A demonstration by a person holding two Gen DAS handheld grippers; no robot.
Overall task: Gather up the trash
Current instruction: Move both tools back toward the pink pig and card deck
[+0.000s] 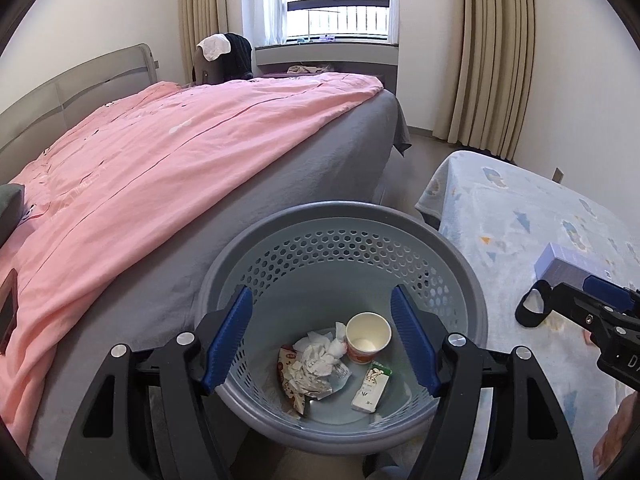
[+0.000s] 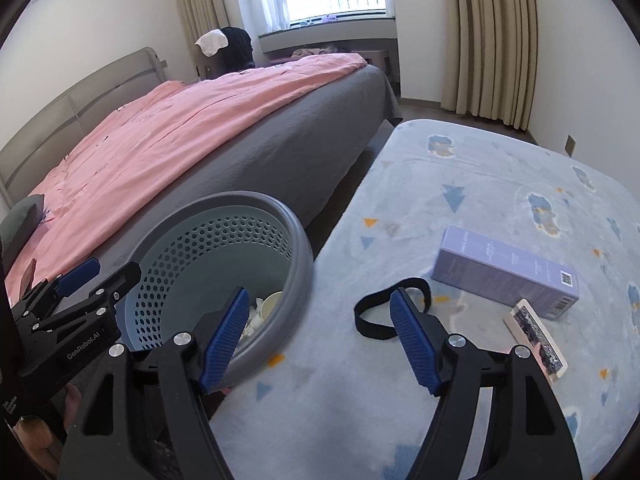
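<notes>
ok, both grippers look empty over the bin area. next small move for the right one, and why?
Probably swing the right gripper forward and right toward the purple box on the blue blanket. The fingers are open with nothing between them, and the bin already holds a cup, tissue and a small carton. Whether the box counts as trash is a guess.

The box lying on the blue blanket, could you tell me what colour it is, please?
The box is pale lavender; the right wrist view shows it best.
</notes>
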